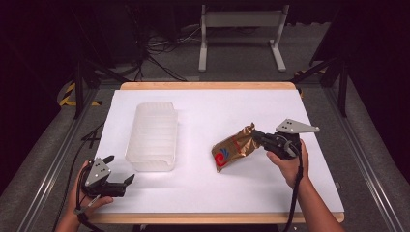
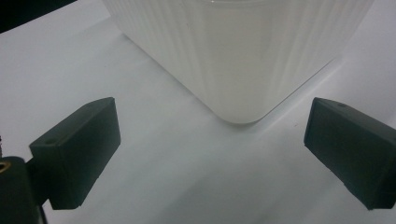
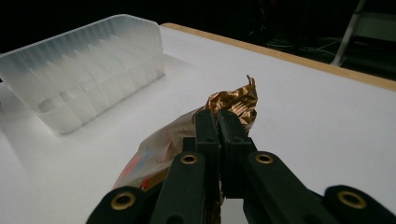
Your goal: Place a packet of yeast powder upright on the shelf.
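Near the bench's front left corner, the left tongs (image 1: 117, 169) sit with jaws spread wide and nothing between them, aimed at the front corner of a clear ribbed plastic tray (image 1: 152, 136) that stands on the left half of the white bench (image 1: 212, 193). Right tongs (image 1: 256, 137), toward the right edge, are clamped on the crimped end of a gold snack bag (image 1: 233, 148), right of centre.

Shiny foil bag (image 1: 235, 148), ribbed translucent plastic bin (image 1: 152, 135)
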{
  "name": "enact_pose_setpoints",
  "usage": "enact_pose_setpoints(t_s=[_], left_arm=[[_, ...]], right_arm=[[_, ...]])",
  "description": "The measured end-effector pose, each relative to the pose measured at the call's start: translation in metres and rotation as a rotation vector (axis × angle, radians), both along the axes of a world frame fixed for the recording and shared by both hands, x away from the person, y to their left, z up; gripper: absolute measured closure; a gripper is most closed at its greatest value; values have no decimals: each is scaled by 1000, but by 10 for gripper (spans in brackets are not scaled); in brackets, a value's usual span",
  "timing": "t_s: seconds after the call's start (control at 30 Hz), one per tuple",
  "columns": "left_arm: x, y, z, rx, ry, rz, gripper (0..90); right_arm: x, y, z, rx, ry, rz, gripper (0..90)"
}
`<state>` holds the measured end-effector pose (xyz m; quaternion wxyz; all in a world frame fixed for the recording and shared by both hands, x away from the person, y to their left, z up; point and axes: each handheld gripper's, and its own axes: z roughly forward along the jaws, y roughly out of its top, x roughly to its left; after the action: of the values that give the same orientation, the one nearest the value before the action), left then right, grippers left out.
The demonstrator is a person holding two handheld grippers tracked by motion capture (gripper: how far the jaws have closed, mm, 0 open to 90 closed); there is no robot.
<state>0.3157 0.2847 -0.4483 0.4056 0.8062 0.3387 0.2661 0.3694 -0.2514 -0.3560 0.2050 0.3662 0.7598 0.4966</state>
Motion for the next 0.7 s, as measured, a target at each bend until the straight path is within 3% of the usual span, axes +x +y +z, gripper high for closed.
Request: enact_pose_setpoints(t_s=[0.27, 0.53, 0.7], left_arm=[[-1, 1, 0, -3, -5, -1, 46], [0, 2, 1, -14, -4, -2, 43], [0, 1, 0, -14, -1, 3, 43]], right_arm=[[0, 19, 21, -51, -36, 56, 888], [2, 29, 30, -85, -47, 107, 889], [4, 36, 36, -101, -47, 168, 891]])
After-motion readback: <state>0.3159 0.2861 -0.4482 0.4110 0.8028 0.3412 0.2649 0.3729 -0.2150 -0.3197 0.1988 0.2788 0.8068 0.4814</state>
